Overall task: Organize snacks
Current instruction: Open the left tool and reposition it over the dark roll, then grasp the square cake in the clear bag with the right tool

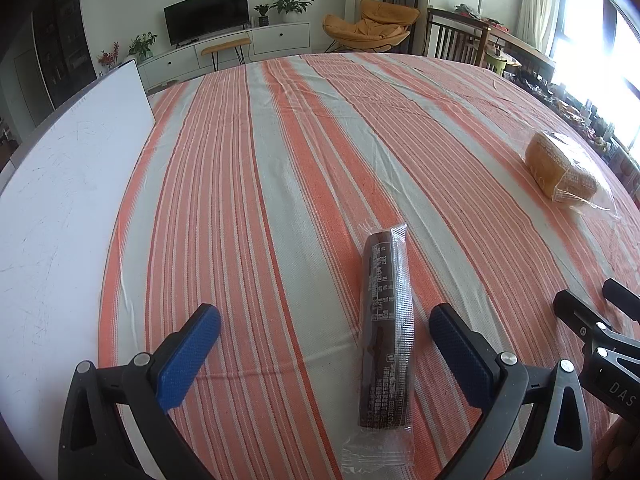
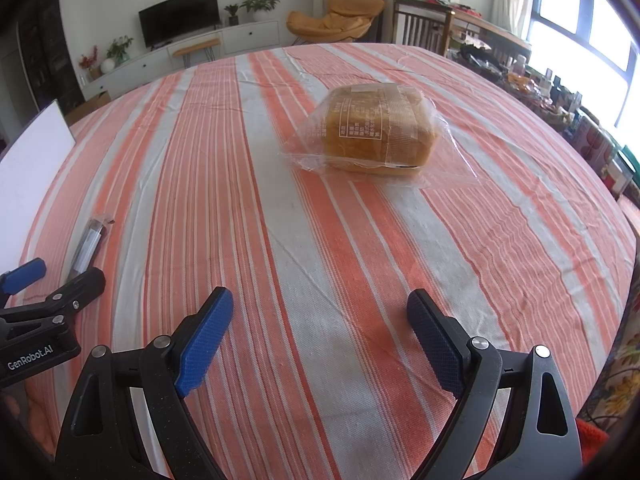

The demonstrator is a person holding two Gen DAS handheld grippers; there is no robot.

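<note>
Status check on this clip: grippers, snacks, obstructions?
Left gripper open, chocolate roll pack lying between its fingers, untouched. Right gripper open, empty, bagged bread ahead on the striped tablecloth. Nothing in the way.

Bench under an orange-and-grey striped cloth, with two wrapped snacks and a white board.

The striped cloth point(image 1: 304, 152) covers the bench. A dark roll cake point(image 1: 386, 320) in clear wrap lies on it; a wrapped bread loaf point(image 2: 376, 132) sits well right of the roll, and a white board point(image 1: 68, 184) lies left of it.
</note>
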